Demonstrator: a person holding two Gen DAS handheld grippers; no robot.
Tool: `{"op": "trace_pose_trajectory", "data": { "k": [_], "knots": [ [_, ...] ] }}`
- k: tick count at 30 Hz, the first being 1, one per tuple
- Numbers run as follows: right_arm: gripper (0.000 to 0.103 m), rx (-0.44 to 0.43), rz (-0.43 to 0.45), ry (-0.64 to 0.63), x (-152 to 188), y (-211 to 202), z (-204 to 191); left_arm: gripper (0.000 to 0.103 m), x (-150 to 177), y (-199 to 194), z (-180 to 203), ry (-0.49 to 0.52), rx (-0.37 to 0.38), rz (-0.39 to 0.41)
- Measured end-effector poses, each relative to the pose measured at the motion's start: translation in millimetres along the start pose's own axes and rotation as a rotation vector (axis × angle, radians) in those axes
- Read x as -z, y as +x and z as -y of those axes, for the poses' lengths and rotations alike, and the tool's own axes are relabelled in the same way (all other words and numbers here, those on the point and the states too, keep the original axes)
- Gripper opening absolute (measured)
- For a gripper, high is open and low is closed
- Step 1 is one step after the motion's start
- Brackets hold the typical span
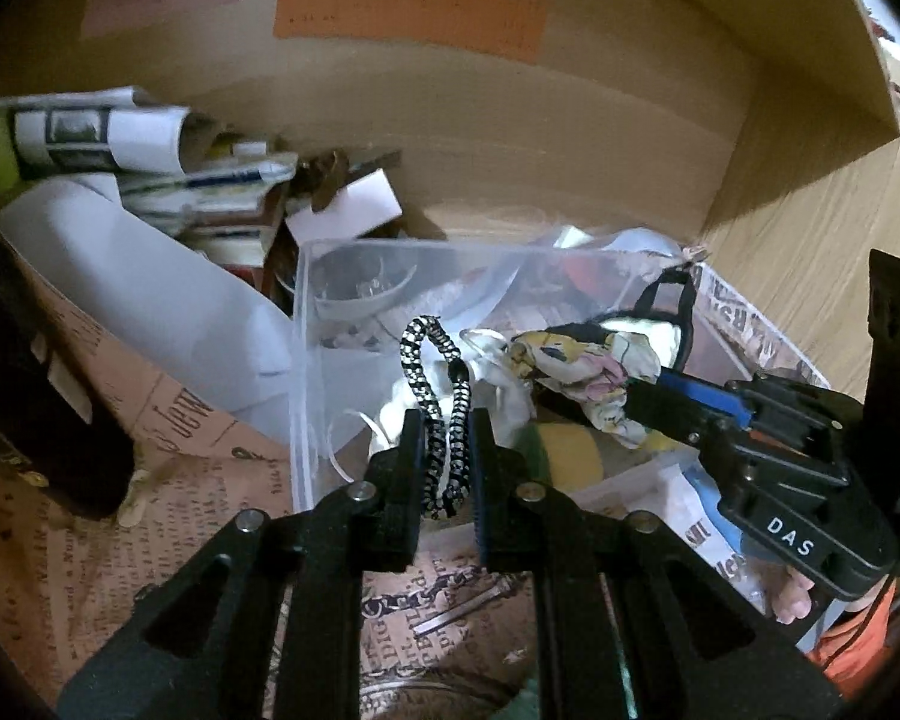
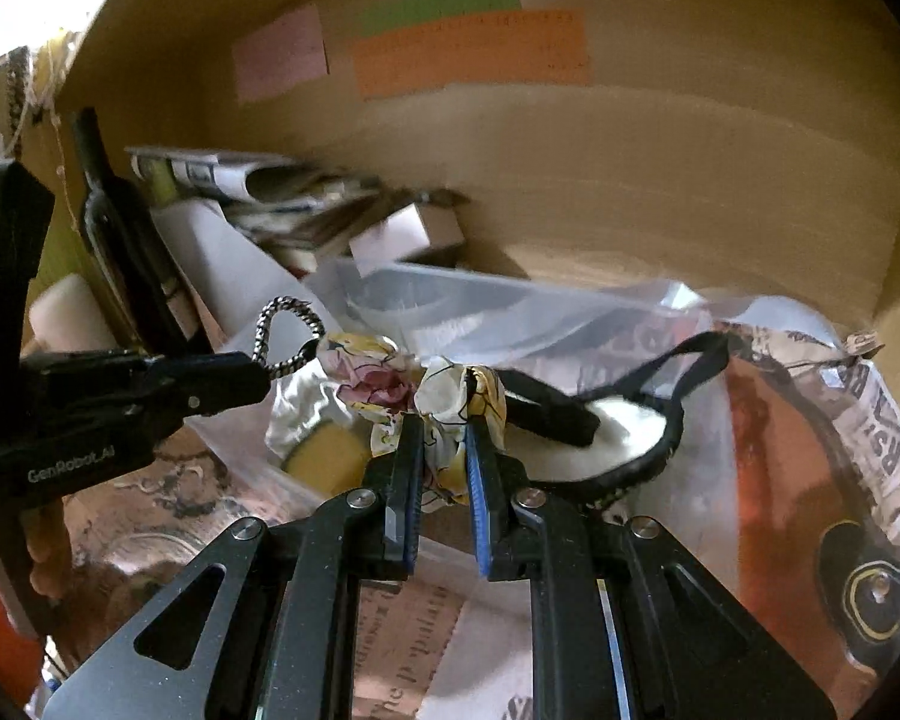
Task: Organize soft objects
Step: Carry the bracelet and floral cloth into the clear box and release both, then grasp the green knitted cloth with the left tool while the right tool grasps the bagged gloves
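The widest thing in view is the wooden shelf wall [image 1: 510, 138], with coloured paper labels stuck to it and a newspaper-print sheet [image 1: 168, 510] lining the floor in front. Against the wall on the left lies a heap of rolled papers [image 1: 120, 138] beside a dark bottle [image 2: 120, 228], none of it sorted.

Next in size is the clear plastic box [image 1: 306, 372], open at the top and standing on the printed sheet. It already holds a jumble: white ribbon or cloth, something yellow and spongy low down, and a black strap looped round a white pad [image 2: 624, 426] toward its right side. Whether those were placed deliberately or simply dumped there cannot be told, since the plastic is cloudy and the frames are blurred.

Over the box, the right gripper [image 2: 444, 450] is clamped on a crumpled floral cloth [image 2: 390, 384], white with yellow and pink print, held above the contents, not resting among them. The left gripper [image 1: 447, 450] is closed on a black-and-white braided cord [image 1: 432, 360], its loop standing up above the fingertips, also over the box near the left wall.

So both soft items are in hand and over the container, but neither is released. I judge the task partway done: the cloth and cord have yet to be set down, and the paper heap looks untouched.
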State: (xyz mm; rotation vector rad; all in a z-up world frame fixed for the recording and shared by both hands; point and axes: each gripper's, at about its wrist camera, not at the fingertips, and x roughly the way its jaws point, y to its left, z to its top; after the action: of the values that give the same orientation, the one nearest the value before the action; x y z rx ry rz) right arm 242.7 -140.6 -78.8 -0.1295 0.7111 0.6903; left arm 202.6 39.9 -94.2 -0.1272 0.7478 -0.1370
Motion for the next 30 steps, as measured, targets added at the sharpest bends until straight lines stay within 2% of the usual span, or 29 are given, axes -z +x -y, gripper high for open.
{"op": "trace_pose_trajectory", "data": {
  "k": [5,7,10,12,13,15,18,19,23,25,30],
  "knots": [
    [0.015,0.007,-0.021,-0.015,3,4,-2,0.02,1,5,-2,-0.019,0.003,-0.025],
    [0.02,0.017,-0.02,-0.025,3,3,-4,0.031,1,1,0,-0.015,-0.004,-0.018],
    [0.032,0.019,-0.01,-0.03,3,1,-5,0.041,2,-7,3,-0.004,-0.017,0.002],
    [0.044,0.024,-0.006,-0.03,3,-1,-5,0.045,3,-15,5,0.004,-0.025,0.016],
    [0.047,0.027,-0.001,-0.029,3,-3,-5,0.047,4,-17,5,0.007,-0.027,0.021],
    [0.061,0.03,0.006,-0.026,2,-6,-5,0.051,4,-24,6,0.01,-0.033,0.032],
    [0.072,0.049,0.034,-0.02,1,-15,-6,0.063,7,-40,7,0.011,-0.043,0.061],
    [0.073,0.057,0.045,-0.02,0,-19,-6,0.068,8,-45,8,0.012,-0.048,0.073],
    [0.083,0.078,0.09,-0.024,0,-38,-8,0.075,15,-67,12,0.024,-0.059,0.107],
    [0.084,0.085,0.114,-0.035,1,-50,-10,0.092,20,-75,13,0.02,-0.059,0.119],
    [0.086,0.084,0.138,-0.064,11,-74,-16,0.096,39,-86,17,0.021,-0.061,0.109]
  ]
}}
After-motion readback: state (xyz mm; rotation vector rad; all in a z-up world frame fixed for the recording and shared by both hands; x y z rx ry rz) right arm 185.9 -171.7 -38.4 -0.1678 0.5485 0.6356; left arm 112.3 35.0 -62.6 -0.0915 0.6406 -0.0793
